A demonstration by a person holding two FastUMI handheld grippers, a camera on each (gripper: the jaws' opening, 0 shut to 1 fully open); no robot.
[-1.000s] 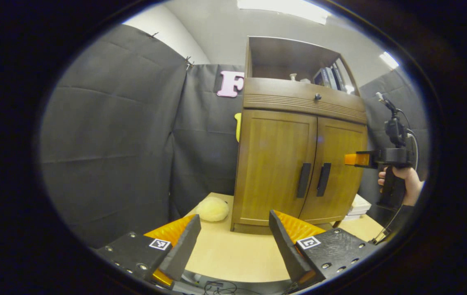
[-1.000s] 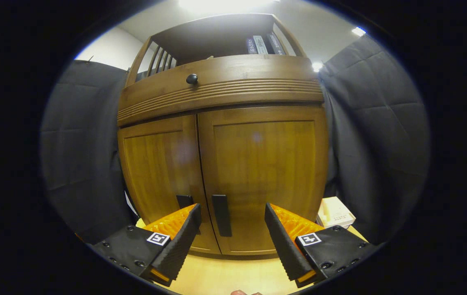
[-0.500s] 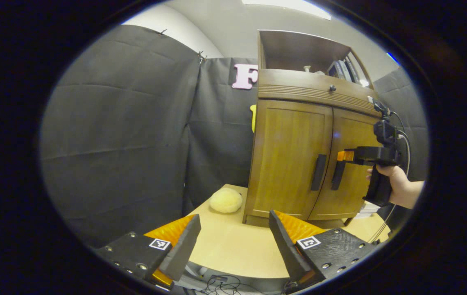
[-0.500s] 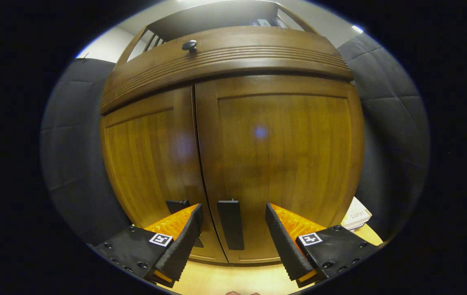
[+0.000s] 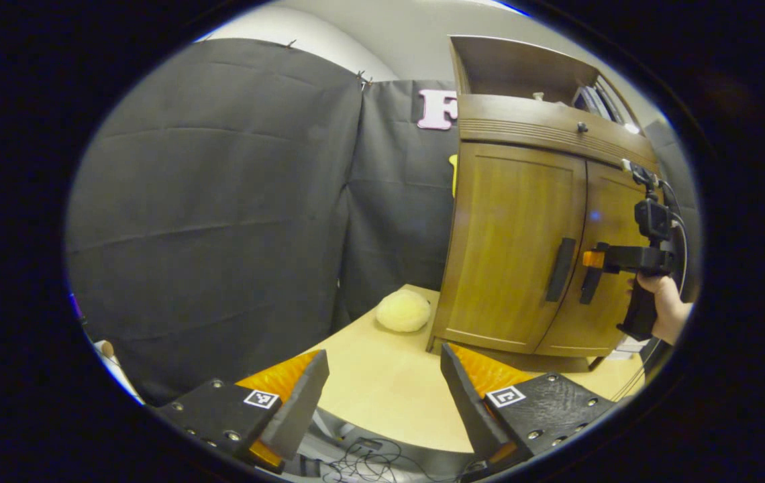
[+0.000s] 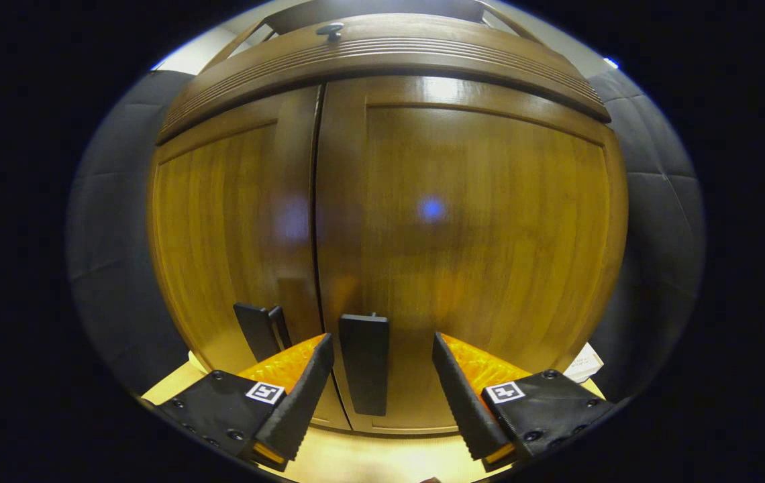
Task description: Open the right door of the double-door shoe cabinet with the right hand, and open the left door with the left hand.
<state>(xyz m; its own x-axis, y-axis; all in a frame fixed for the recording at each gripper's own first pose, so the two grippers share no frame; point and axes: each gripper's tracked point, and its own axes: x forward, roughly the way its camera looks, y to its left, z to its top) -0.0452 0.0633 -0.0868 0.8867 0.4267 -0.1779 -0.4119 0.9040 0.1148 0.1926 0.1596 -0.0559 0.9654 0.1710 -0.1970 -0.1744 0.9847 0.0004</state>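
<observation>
Item-wise, you had brought your right gripper [image 6: 379, 365], jaws wide, in from a second earlier to bracket the right door's handle [image 6: 364, 362] ungripped on the shut shoe cabinet [image 5: 523, 248], left gripper [image 5: 382, 389] wide, well apart; both doors remained unopened.

Shoe cabinet [image 5: 513, 241]: warm brown wood, vertical grain, glossy.
Door handles [image 6: 364, 364]: flat black on both cabinet doors.
Drawer knob [image 6: 330, 29]: dark, above the cabinet doors.
Table [image 5: 382, 396]: pale yellowish wood under the cabinet.
Plush ball [image 5: 403, 311]: creamy yellow, left of the cabinet base.
</observation>
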